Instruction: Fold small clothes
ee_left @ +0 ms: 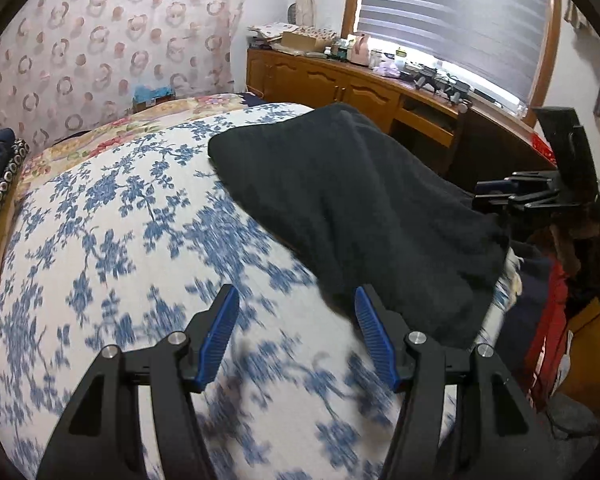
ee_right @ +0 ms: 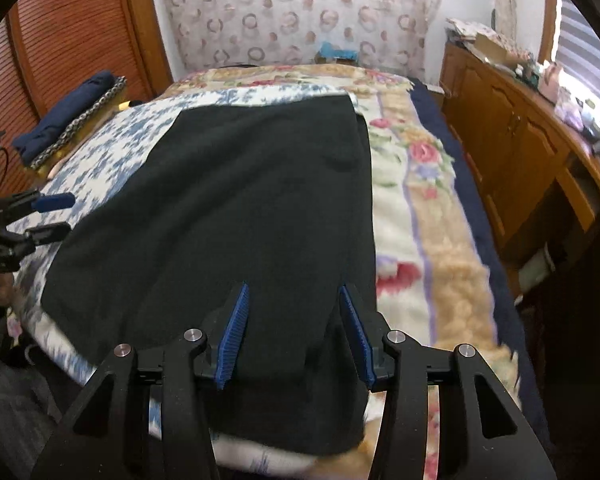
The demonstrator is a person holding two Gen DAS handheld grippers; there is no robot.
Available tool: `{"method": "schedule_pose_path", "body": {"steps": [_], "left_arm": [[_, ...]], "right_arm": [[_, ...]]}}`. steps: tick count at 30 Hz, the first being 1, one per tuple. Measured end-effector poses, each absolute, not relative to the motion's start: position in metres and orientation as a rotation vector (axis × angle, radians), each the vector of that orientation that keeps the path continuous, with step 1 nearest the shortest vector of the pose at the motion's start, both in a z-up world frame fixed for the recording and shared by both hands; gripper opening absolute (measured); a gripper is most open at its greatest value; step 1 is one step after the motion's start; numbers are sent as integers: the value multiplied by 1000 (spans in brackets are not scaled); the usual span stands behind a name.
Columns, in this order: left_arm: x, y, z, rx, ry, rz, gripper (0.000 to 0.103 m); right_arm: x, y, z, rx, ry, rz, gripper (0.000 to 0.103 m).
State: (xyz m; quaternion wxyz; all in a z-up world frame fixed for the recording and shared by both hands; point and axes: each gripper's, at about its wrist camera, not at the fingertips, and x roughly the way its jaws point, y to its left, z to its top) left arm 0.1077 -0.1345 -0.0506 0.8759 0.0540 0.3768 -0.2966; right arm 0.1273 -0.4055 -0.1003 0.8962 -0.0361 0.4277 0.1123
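From the left wrist view, the left tongs [ee_left: 296, 300] hang over the bed's blue-and-white floral cover [ee_left: 112, 216], their blue pads [ee_left: 220, 328] well apart with nothing between them. The dark garment [ee_left: 340, 208] lies spread on that cover to the right and beyond; its near edge runs just past the right-hand pad, but neither pad presses on it. Beyond the floral cover a flowered blanket [ee_left: 112, 128] shows, then a wall hanging printed with rings [ee_left: 100, 40]. A wooden cabinet [ee_left: 332, 84] with clutter on top stands under a window with striped blinds [ee_left: 452, 20]. The right tongs [ee_left: 496, 194] reach in from the right edge, over the far side of the garment.

From the right wrist view, the right tongs [ee_right: 294, 300] sit directly over the near end of the dark garment [ee_right: 240, 200], jaws roughly half open. The cloth lies under and between the blue pads [ee_right: 236, 328], which do not appear to pinch it. The garment lies flat across the bed, covering part of the floral cover [ee_right: 108, 148] on its left and meeting the flowered blanket [ee_right: 412, 184] on its right. A folded navy item [ee_right: 68, 116] rests at the bed's far left edge beside a louvred wooden door [ee_right: 60, 40]. The left tongs [ee_right: 62, 214] come in at the left edge, open and empty, just beside the garment's left border.
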Motion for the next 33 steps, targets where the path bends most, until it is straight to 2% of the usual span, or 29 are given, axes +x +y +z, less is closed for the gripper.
{"method": "schedule_pose_path", "body": {"steps": [6, 9, 14, 17, 19, 21, 23, 25, 33], "left_arm": [[82, -139, -46, 116, 782, -675, 60], [77, -143, -51, 115, 811, -712, 52], [69, -156, -60, 110, 864, -789, 44], [71, -164, -66, 102, 899, -820, 36], [72, -168, -71, 103, 924, -830, 27], [69, -170, -69, 103, 924, -845, 6], [62, -171, -59, 99, 897, -860, 3], [53, -171, -42, 92, 855, -882, 2], [44, -177, 6, 70, 744, -925, 2]], "right_arm": [[98, -414, -113, -11, 886, 226, 47], [91, -418, -116, 7, 877, 222, 47], [85, -420, -116, 16, 867, 211, 47], [83, -416, -115, -3, 855, 200, 47], [81, -412, -112, -22, 842, 195, 47], [79, -408, -108, -41, 825, 199, 47], [76, -403, -102, -54, 805, 213, 48], [74, -399, -98, -62, 787, 220, 55], [56, -373, -71, -80, 711, 339, 64]]}}
